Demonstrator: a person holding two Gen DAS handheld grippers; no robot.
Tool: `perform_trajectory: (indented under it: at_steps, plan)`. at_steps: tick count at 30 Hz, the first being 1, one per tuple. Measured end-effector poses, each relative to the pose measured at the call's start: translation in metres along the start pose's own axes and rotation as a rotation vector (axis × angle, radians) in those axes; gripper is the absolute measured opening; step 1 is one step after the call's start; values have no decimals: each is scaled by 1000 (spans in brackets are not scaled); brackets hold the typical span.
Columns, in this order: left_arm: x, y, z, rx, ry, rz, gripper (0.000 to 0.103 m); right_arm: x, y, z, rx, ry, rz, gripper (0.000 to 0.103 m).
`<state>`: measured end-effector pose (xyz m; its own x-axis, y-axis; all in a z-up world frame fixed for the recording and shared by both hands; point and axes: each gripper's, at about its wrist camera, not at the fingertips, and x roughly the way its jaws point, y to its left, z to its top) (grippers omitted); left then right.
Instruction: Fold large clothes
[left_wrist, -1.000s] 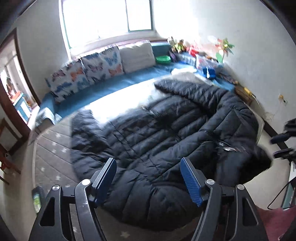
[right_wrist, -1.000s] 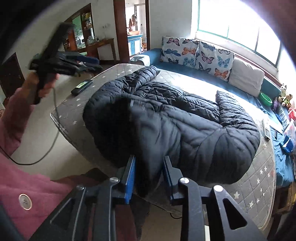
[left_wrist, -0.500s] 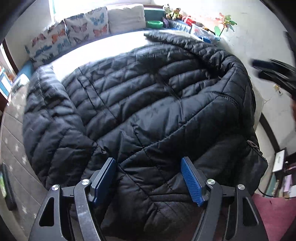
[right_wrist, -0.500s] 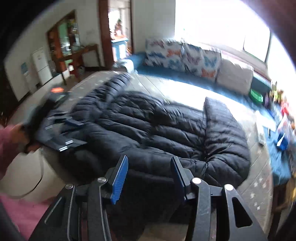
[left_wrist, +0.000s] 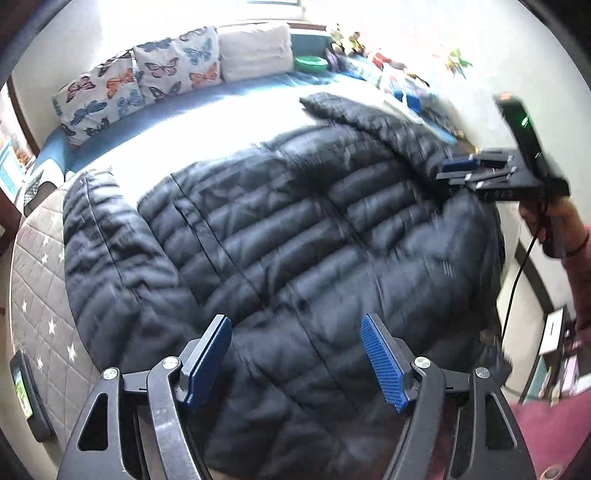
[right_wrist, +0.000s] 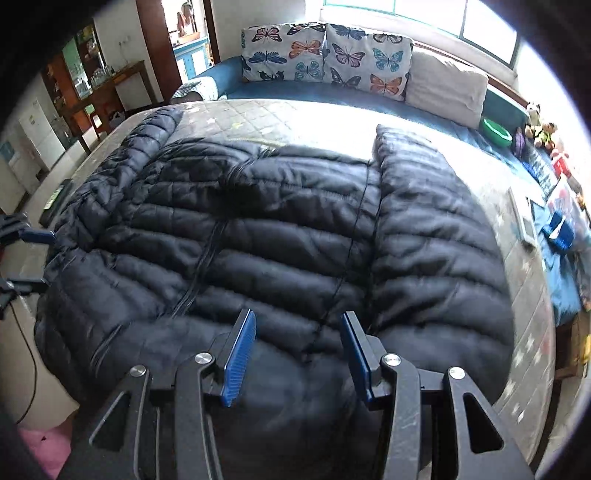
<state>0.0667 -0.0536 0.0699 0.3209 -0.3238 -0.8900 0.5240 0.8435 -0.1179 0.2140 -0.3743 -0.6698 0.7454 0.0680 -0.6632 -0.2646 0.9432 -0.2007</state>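
A large black puffer jacket (left_wrist: 295, 221) lies spread flat on a grey quilted mattress (left_wrist: 40, 295), with a sleeve out to each side. My left gripper (left_wrist: 295, 321) hangs open just above the jacket's near edge, nothing between its blue pads. The right wrist view shows the same jacket (right_wrist: 277, 229) from the other corner, and my right gripper (right_wrist: 297, 315) stands open over its near edge, with no cloth between its fingers. In the left wrist view the right gripper (left_wrist: 476, 170) is at the far right, held by a hand (left_wrist: 554, 229). The left gripper's fingers (right_wrist: 35, 236) show at the right wrist view's left edge.
Butterfly-print pillows (left_wrist: 136, 81) and a white pillow (right_wrist: 443, 85) line a blue bench behind the mattress. A green bowl (left_wrist: 311, 63) and toys (right_wrist: 543, 129) sit at its far end. A phone (left_wrist: 24, 391) lies at the mattress edge. A cable (left_wrist: 517, 280) hangs from the right gripper.
The right gripper let go of the jacket fold it held, opened, and swung sideways along the bed. The left gripper came down closer over the jacket. The jacket now lies flatter.
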Motion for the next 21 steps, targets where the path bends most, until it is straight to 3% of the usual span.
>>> perform_trajectory:
  at_steps: [5,7,10,14,19,21]
  plan:
    - [24,44,35,-116,-5,16,77,48,-15,30,34,80,24,52]
    - [41,63,43,-161,15,-20,77,68,-22,37,67,126,75,52]
    - [69,88,46,-204,53,-53,77,89,-29,37,72,178,-7,52]
    - [100,117,35,-253,118,36,77,85,-46,26,129,190,-104,48]
    - [105,151,8,-310,148,227,75,78,-68,0,156,221,-255,48]
    - [105,158,-5,-318,173,266,72,76,-79,-12,191,239,-299,48]
